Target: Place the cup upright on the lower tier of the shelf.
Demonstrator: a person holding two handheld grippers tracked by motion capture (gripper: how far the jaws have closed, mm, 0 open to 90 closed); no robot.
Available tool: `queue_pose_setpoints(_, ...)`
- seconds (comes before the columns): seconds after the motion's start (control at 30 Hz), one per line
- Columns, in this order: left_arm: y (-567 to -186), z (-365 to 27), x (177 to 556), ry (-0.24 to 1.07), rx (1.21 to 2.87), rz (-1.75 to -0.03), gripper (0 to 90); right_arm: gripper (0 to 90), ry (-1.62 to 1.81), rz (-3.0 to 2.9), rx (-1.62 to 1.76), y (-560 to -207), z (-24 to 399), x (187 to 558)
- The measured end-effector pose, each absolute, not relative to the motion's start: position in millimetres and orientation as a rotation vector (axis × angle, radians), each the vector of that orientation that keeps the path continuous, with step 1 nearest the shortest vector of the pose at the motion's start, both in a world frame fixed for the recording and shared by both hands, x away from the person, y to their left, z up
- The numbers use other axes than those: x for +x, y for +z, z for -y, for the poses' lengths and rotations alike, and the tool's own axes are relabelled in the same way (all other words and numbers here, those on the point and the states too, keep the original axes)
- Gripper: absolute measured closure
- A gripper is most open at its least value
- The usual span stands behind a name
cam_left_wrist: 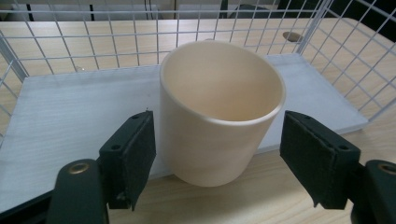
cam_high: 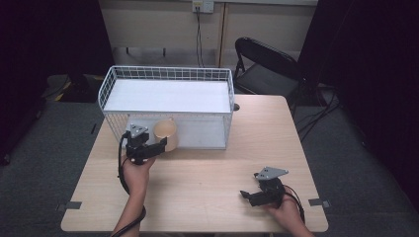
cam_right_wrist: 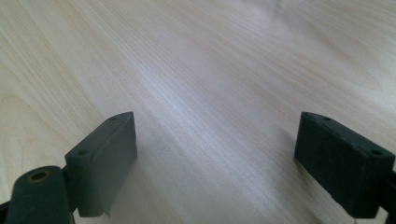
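**Cup at the rack's front edge, left jaws standing wide around it**

High view first: the left gripper (cam_high: 159, 144) is sitting at the front of the white wire rack (cam_high: 167, 74), and the beige cup (cam_high: 165, 135) is standing upright right at its tip, at the mouth of the rack's lower level. Over at the near right, the right gripper (cam_high: 249, 196) is resting low on the worktop (cam_high: 207, 173), well apart from the action.

Switching to the left gripper view: the cup (cam_left_wrist: 217, 116) is filling the space between the two black jaws, which are standing apart. A sliver of gap is showing on each side, wider on the right, so the pads are not pressing on it. The cup's base is sitting half on the rack's pale board (cam_left_wrist: 74, 112), half out over the wood.

Right gripper view now: jaws spread wide, bare wood grain between them, nothing held.

As for handling, that cup is looking rigid, smooth-walled and probably light; a glazed or plastic surface like that could be slipping under a weak squeeze, and it may chip if knocked against the wire. The best hold is looking like the mid-wall, jaws square on opposite sides below the rim.
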State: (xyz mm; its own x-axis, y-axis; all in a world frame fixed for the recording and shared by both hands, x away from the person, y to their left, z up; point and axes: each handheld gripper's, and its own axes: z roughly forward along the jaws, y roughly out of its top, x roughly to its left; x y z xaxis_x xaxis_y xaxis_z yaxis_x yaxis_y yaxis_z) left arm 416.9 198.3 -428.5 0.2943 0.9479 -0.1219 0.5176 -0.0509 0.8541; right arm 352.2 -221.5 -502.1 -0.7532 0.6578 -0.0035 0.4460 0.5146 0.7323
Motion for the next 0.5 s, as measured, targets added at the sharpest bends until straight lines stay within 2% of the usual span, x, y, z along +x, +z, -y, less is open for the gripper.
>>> queue_pose_setpoints(0.37, -437.4, -186.4, 428.8, 0.659, 1.725, -1.349, 30.4, 12.4, 1.078, -2.478, 0.928, -502.1, 221.5, 352.2)
queue_pose_setpoints(0.5, -438.9, -183.8, 431.9, 0.659, 1.722, -1.359, 37.7, 12.4, 1.078, -2.478, 0.928, -502.1, 221.5, 352.2)
